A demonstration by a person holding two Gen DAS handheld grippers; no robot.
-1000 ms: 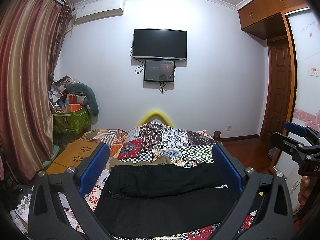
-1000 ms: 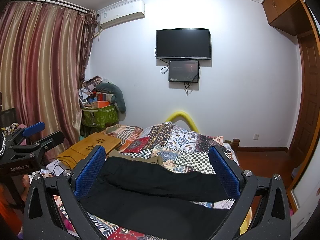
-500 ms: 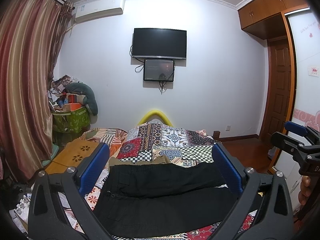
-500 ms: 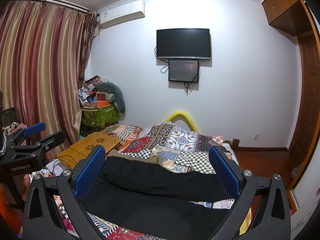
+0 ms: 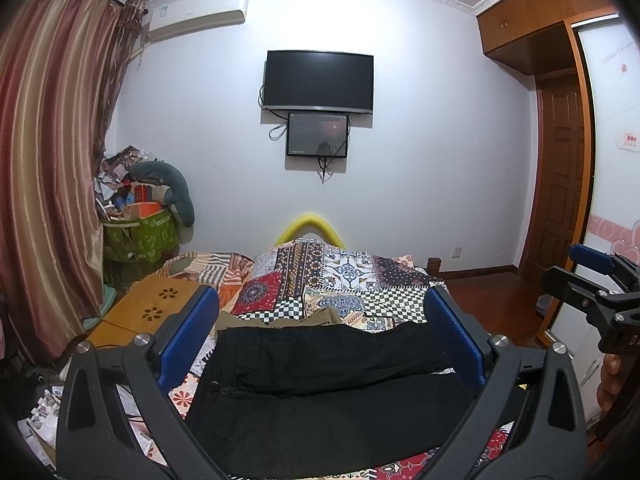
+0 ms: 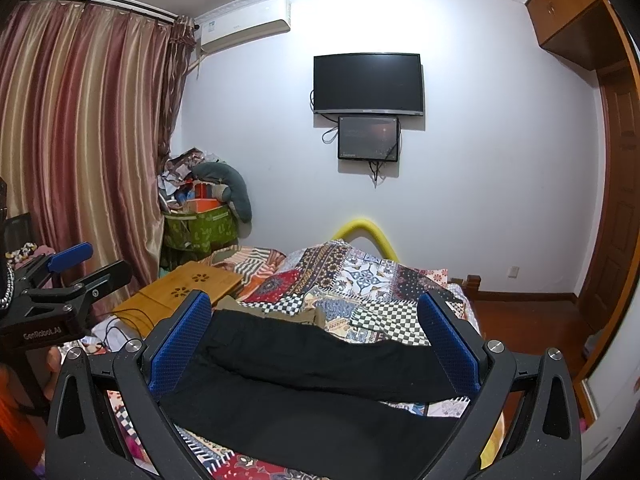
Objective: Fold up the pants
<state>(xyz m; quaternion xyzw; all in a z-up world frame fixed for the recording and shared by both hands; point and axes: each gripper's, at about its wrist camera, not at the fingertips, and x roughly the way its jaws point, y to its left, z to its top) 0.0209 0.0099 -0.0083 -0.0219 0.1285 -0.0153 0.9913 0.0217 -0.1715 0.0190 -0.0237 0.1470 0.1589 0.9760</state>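
A: Change since the earlier frames: almost none. Both views matched them; at most the left view drifted a hair, and the pants had not shifted.

B: Scene, largest first?

A: Bed (image 5: 352,276) under a patchwork quilt, running away toward the far wall. Black pants (image 5: 320,376) lay flat across its near end, unfolded, legs slightly splayed. A khaki garment (image 5: 304,318) peeked out just behind them. A wooden lap table (image 5: 152,304) sat at the bed's left side.

B: Tools?

A: Left gripper (image 5: 322,344) was spread wide, nothing between its jaws, held above and short of the cloth. Right gripper (image 6: 314,340) likewise: spread, empty, not touching.

B: The relation that matters?

A: The pants lay ahead of and below both tools, long axis running left to right across the bed. Waistband with the button sat to the left, so nearer the left gripper; the leg ends ran right, nearer the right gripper. My reading: folding had not begun, and each tool would need to drop to its own end.
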